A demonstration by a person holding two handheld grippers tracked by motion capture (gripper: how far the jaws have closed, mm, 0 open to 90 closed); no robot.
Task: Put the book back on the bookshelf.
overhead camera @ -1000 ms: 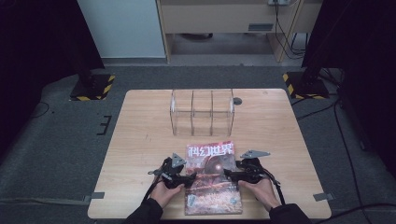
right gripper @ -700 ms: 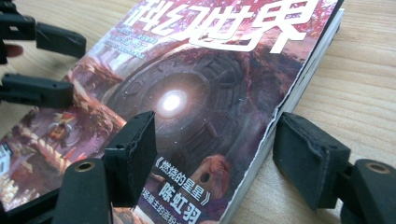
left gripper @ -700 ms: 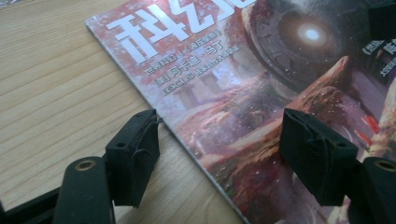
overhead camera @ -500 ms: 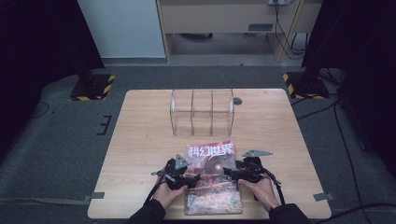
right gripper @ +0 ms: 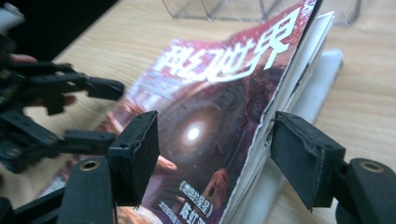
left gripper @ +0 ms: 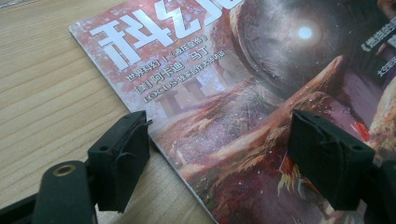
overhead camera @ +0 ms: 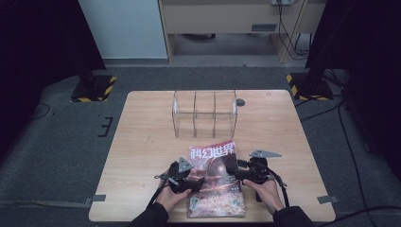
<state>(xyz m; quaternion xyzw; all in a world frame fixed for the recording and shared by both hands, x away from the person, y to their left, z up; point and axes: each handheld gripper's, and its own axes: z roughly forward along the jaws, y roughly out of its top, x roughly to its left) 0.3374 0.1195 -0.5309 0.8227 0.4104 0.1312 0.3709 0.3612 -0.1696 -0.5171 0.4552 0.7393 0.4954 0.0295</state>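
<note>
Left gripper sits at the magazine's left edge, lower centre of the high view; in the left gripper view its jaws are wide, one pad on bare wood, the other over the cover, nothing clamped. Magazine lies near the bottom edge of the table, title end pointing up-frame toward the clear acrylic rack, which stands empty, well apart, centre frame. Right gripper is at the magazine's right edge; in the right gripper view its jaws are also wide, straddling the open page edge, which looks lifted off the wood, pages fanning slightly. Judgement: early stage. Both grippers positioned, no grip closed yet. Likely goal is slotting the magazine into the rack; left to do: close on the edges, lift, stand it upright, carry it up-frame, drop it into a compartment.
</note>
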